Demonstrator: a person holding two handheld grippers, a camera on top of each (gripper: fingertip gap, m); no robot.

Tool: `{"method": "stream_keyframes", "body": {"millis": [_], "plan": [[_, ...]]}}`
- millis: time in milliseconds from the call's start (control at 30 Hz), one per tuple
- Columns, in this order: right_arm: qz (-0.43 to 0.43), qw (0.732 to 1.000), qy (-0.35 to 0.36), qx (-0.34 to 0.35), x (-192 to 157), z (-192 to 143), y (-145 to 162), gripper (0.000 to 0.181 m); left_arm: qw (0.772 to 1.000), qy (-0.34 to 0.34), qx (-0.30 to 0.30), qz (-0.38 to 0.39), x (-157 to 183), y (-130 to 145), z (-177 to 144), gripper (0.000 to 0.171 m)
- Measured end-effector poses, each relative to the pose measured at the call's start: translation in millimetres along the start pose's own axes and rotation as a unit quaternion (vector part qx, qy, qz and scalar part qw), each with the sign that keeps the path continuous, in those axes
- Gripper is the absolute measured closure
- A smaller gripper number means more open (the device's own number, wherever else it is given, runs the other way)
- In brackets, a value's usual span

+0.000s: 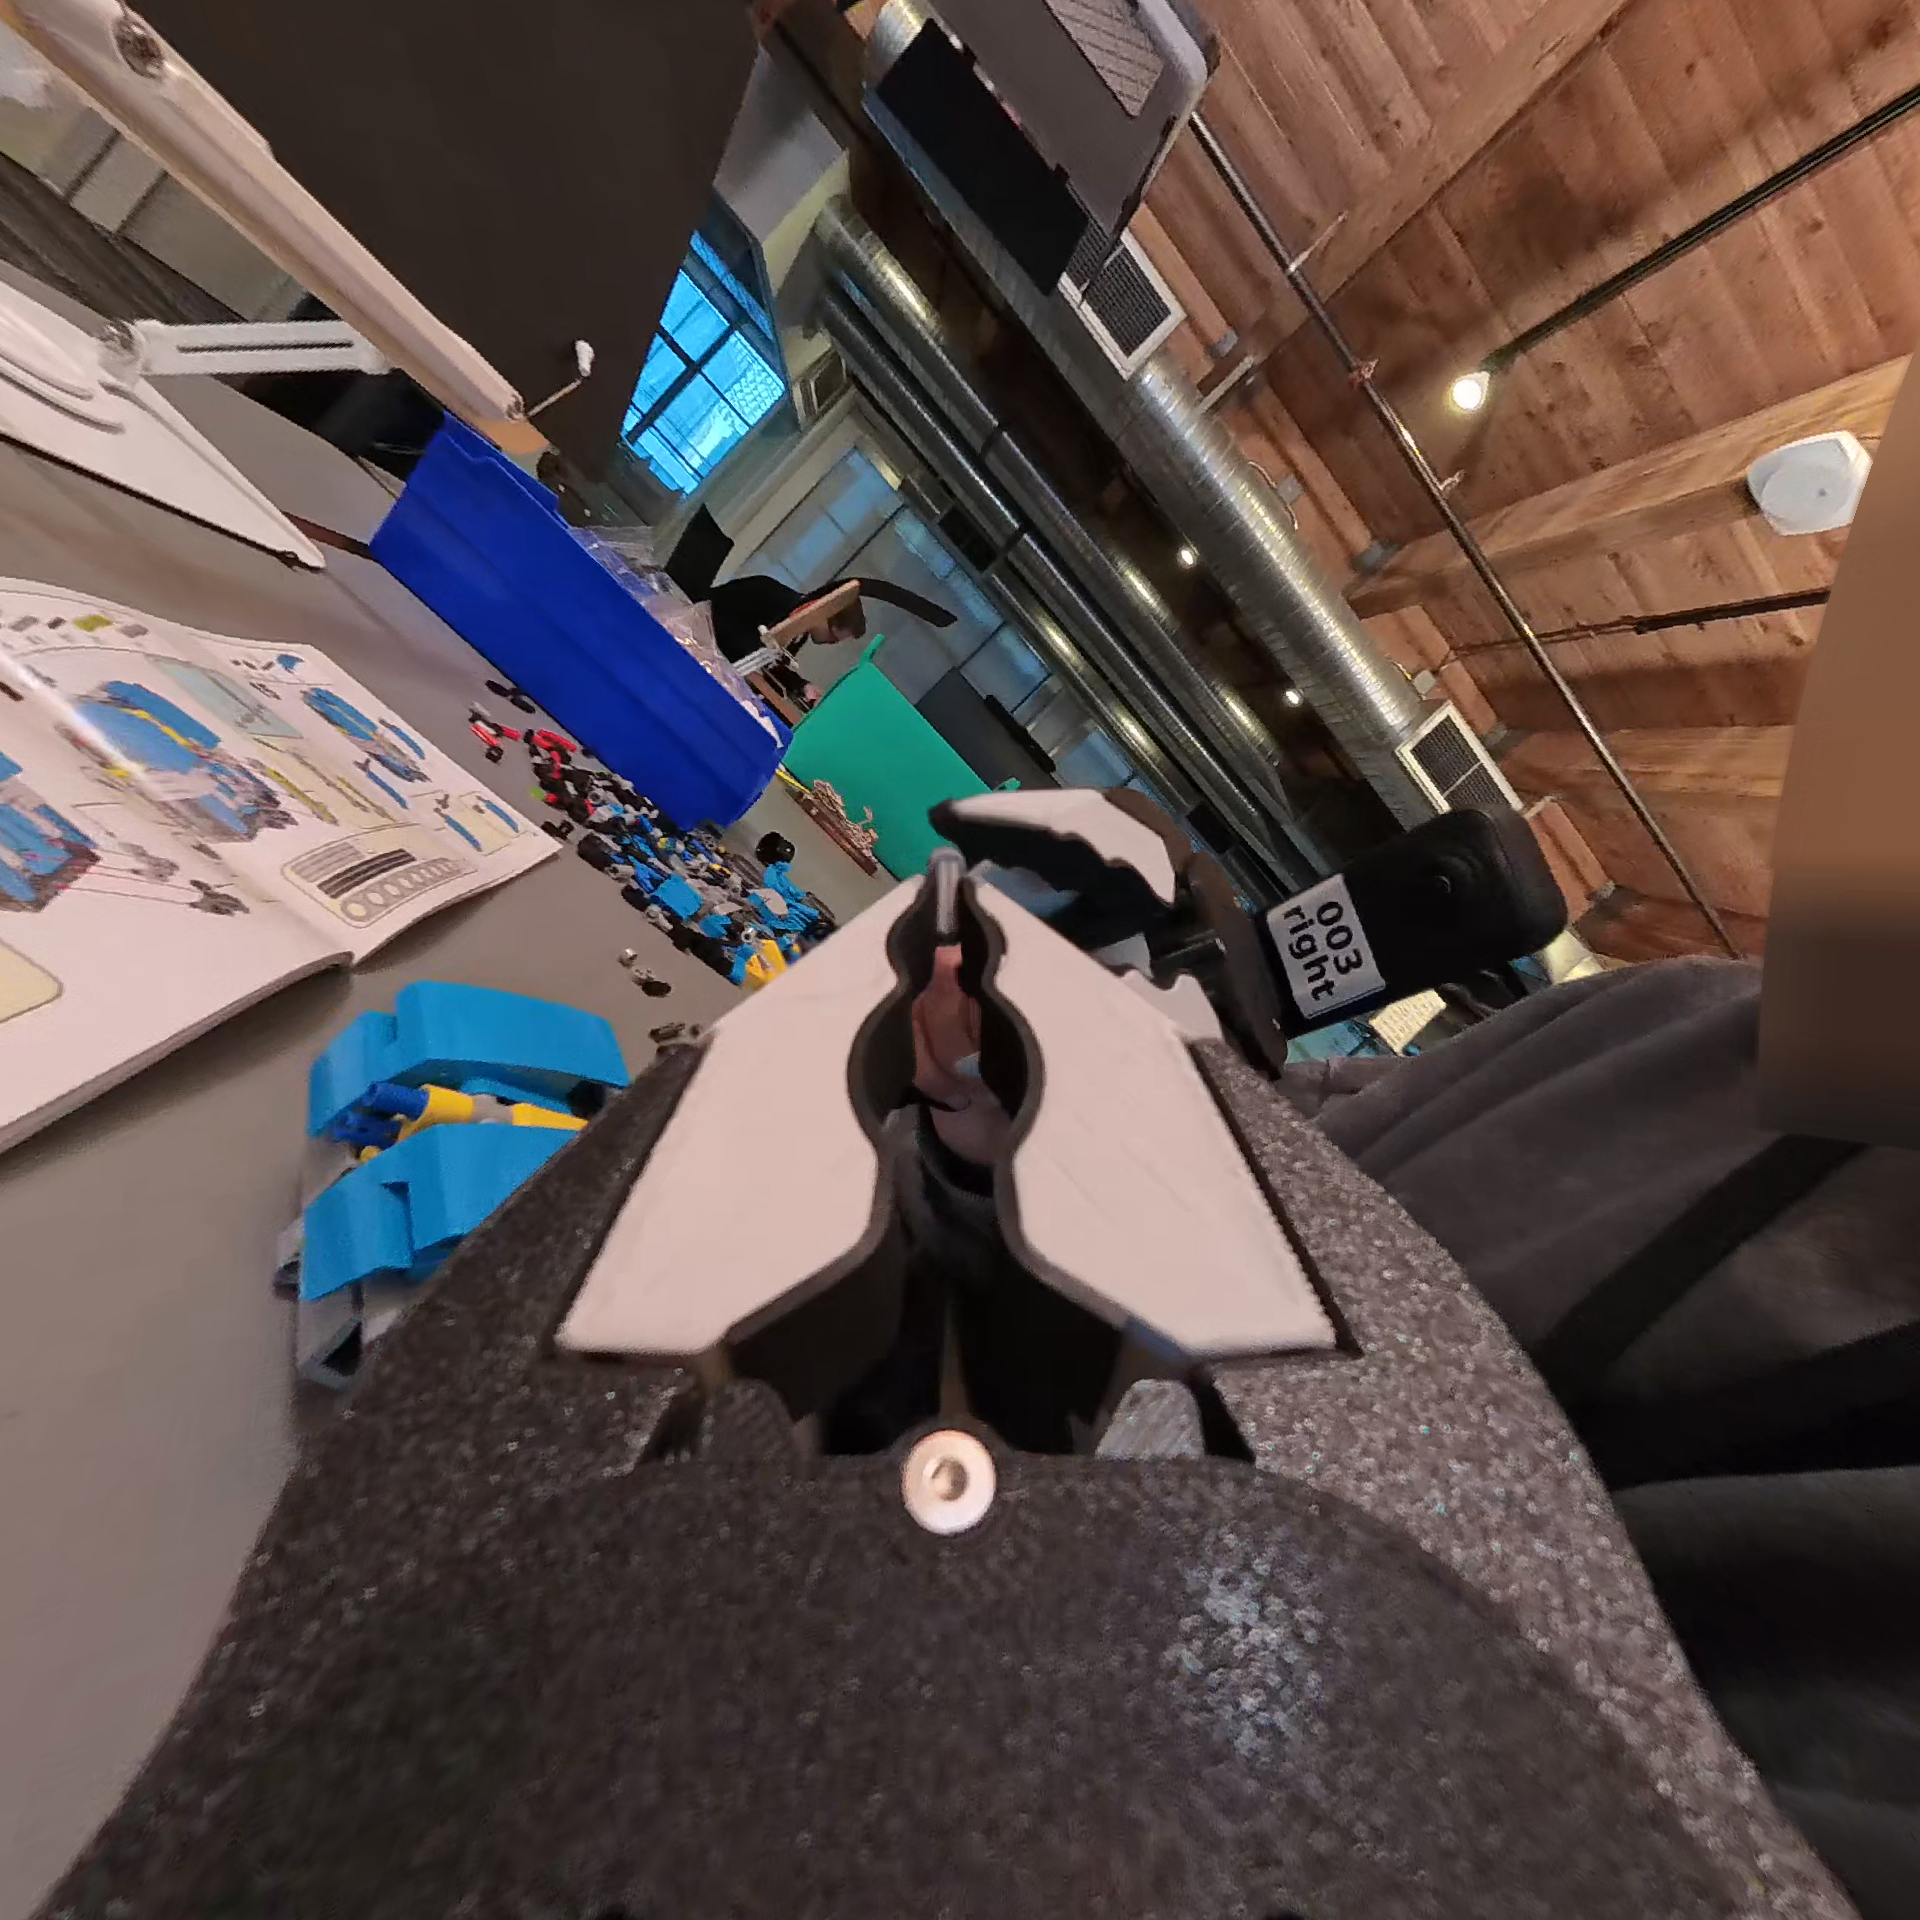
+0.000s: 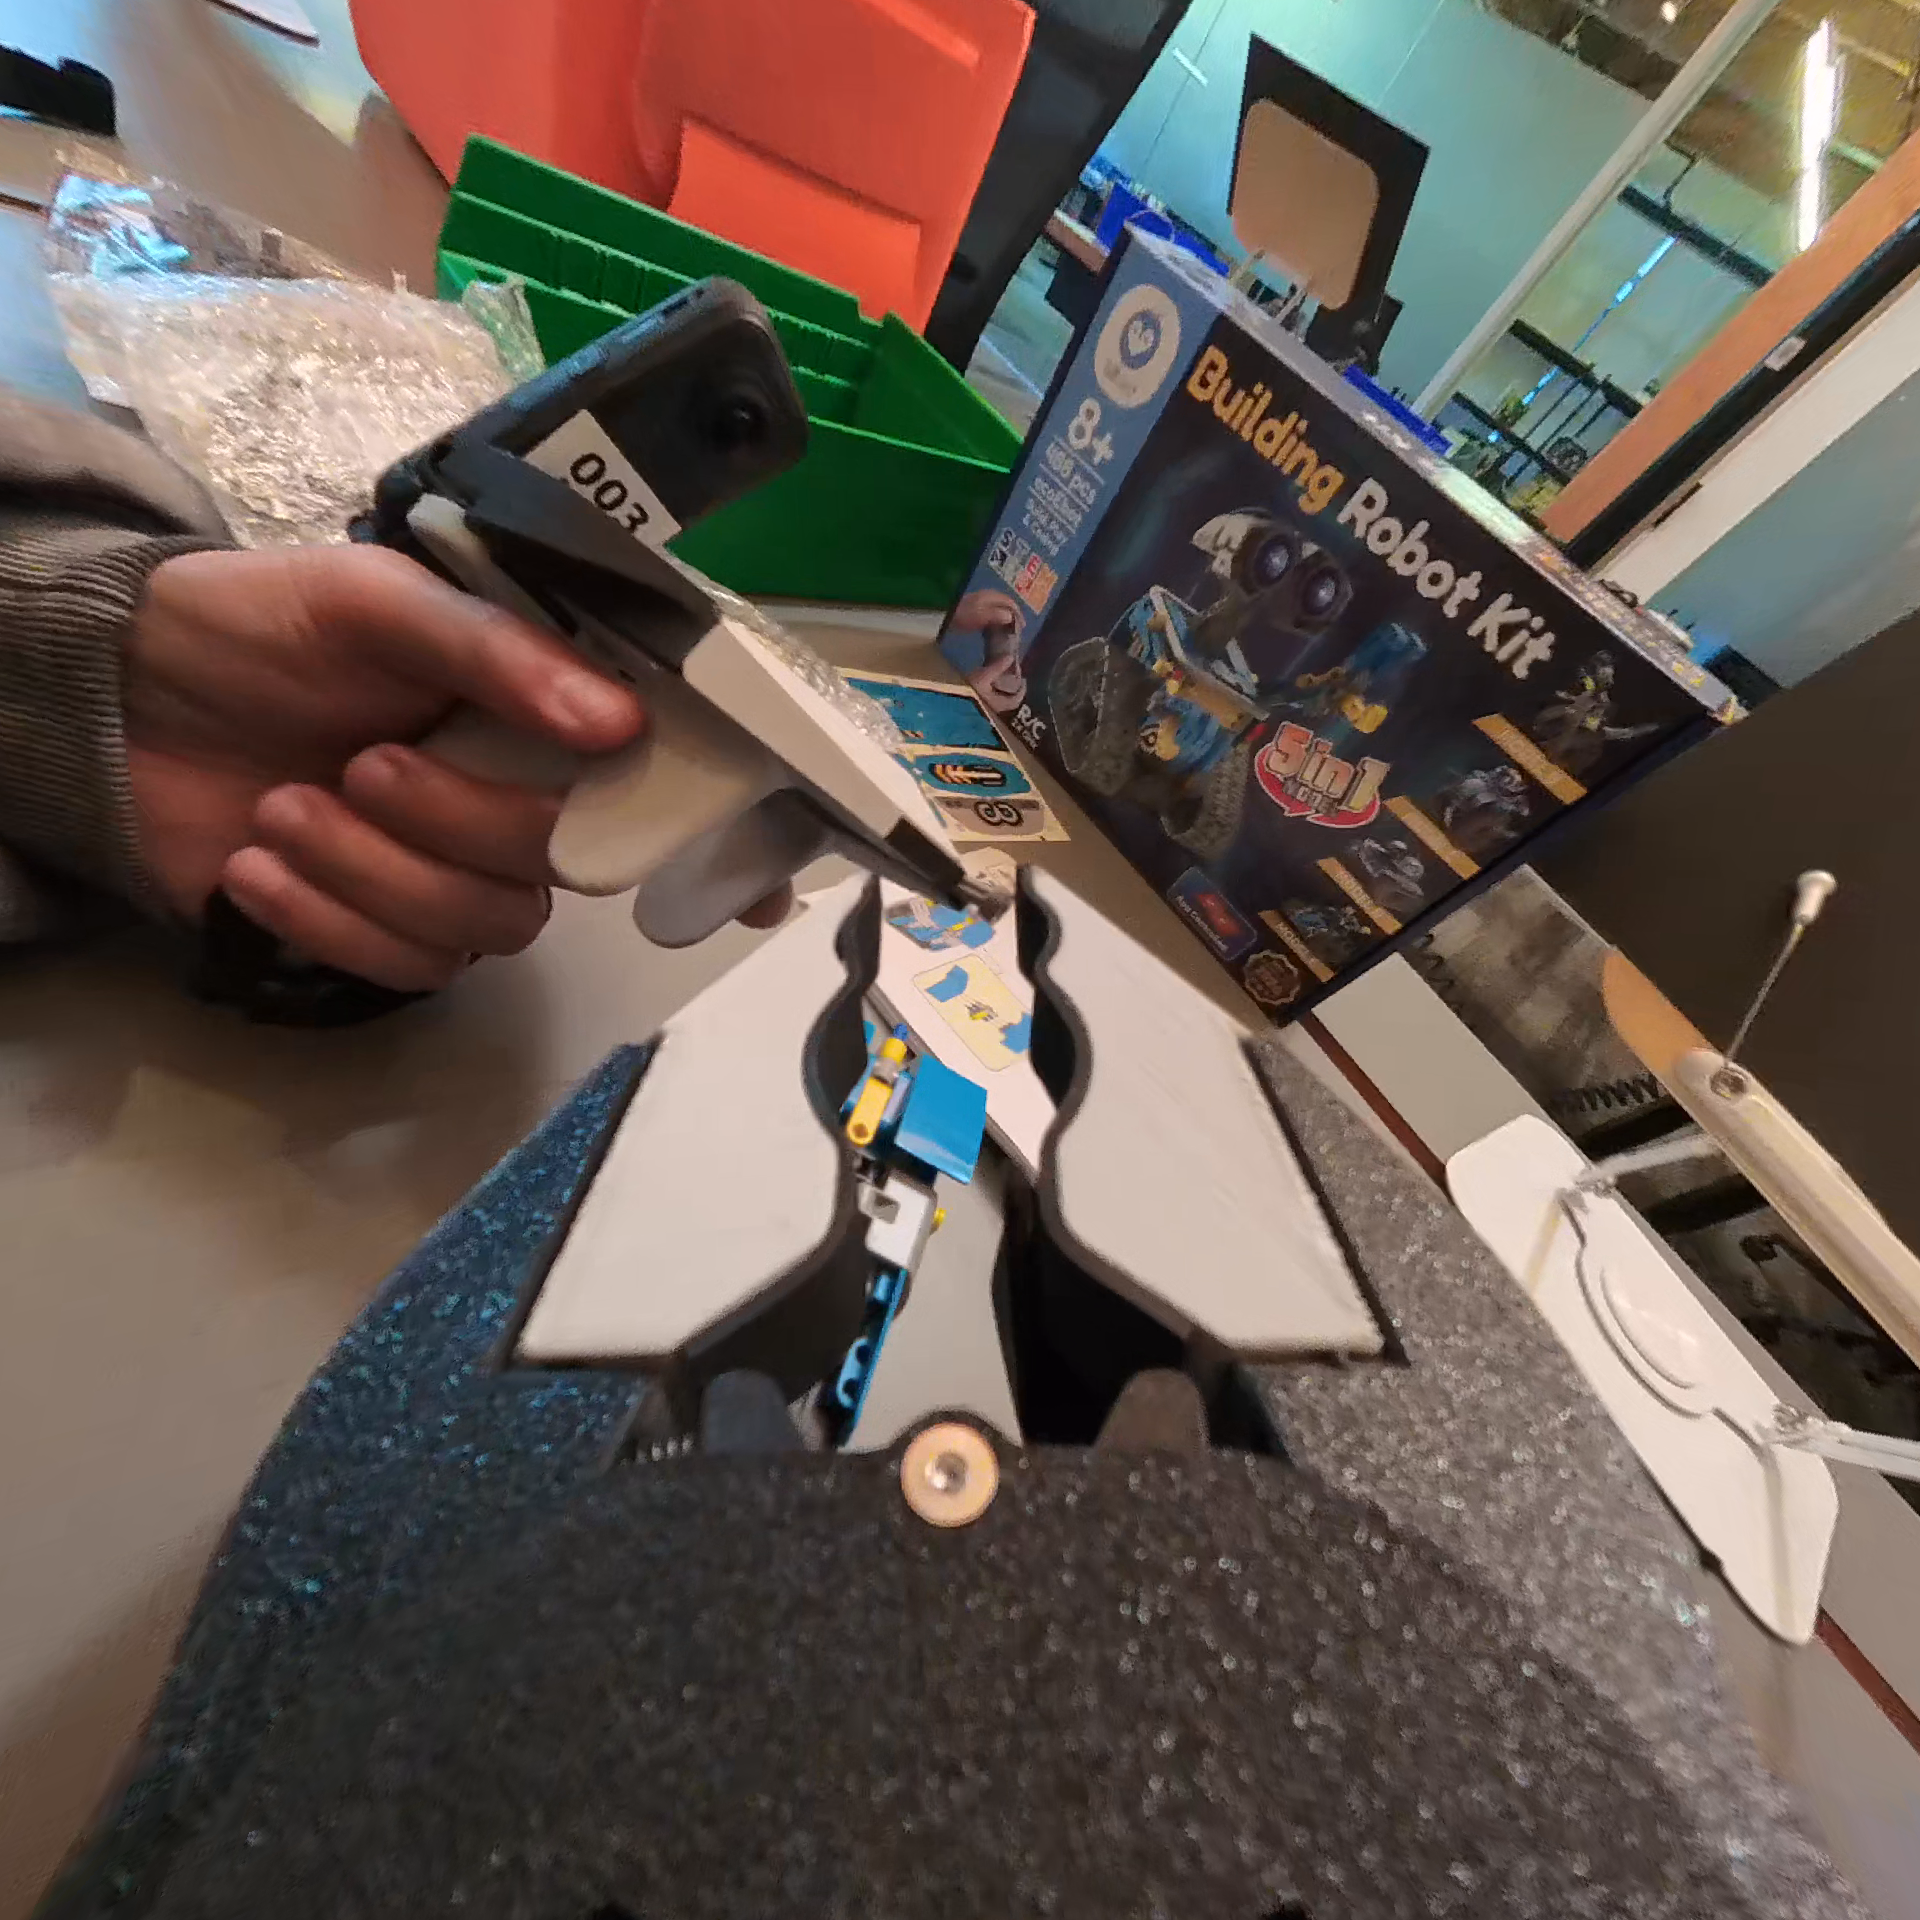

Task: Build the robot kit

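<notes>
You held the left gripper (image 1: 943, 940) pinched on a small grey pin (image 1: 945, 883) at its tips, right at the tips of the spread, empty right gripper (image 2: 948, 899), while the blue-and-yellow brick assembly (image 2: 920, 1117) lay below on the surface (image 2: 208, 1195).

Both tongs have matt pale-grey plastic fingers set in rough, speckled black foam: the left tongs (image 1: 948, 902) pinch a small smooth grey metal-looking pin (image 1: 943, 906), and the right tongs (image 2: 940, 904) stand apart. The worktop (image 2: 156, 1195) is smooth, matt grey. Lower left, the blue brick assembly (image 1: 457, 1132) is glossy plastic. The booklet (image 1: 208, 790) is satin paper, the box (image 2: 1340, 665) glossy card.
</notes>
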State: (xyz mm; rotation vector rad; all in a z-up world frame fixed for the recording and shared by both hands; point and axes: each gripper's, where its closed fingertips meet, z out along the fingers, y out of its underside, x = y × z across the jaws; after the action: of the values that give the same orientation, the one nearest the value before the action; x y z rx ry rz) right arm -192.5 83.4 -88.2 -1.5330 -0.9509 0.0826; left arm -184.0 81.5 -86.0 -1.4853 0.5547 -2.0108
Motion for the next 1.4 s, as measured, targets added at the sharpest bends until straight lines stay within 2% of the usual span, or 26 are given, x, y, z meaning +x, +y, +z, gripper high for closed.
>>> {"method": "stream_keyframes", "body": {"millis": [200,267,400,700,833,1167,1267,1400], "plan": [[0.007,1.000,0.023,-0.006,7,-1,2,0.145,0.999,0.011,0.021,-0.025,0,-5,-2,0.169],[0.016,1.000,0.018,-0.014,3,3,3,0.132,0.998,0.018,0.037,-0.042,1,-9,-3,0.169],[0.024,0.999,0.023,-0.012,-4,8,1,0.126,0.994,0.037,0.059,-0.083,1,-12,-5,0.169],[0.000,0.999,0.045,-0.002,-6,11,-3,0.137,0.994,0.049,0.054,-0.085,6,-8,-3,0.169],[-0.017,0.997,0.076,-0.003,2,10,-3,0.155,0.995,0.046,0.050,-0.078,7,-5,-1,0.169],[-0.014,0.995,0.096,-0.010,2,13,-1,0.154,0.990,0.040,0.089,-0.103,4,-10,-2,0.169],[-0.010,0.997,0.080,-0.006,5,13,-2,0.156,0.993,0.034,0.068,-0.085,4,-9,0,0.168],[-0.014,0.999,0.040,-0.008,2,11,4,0.162,0.998,0.030,-0.003,-0.063,1,-1,-1,0.168]]}}
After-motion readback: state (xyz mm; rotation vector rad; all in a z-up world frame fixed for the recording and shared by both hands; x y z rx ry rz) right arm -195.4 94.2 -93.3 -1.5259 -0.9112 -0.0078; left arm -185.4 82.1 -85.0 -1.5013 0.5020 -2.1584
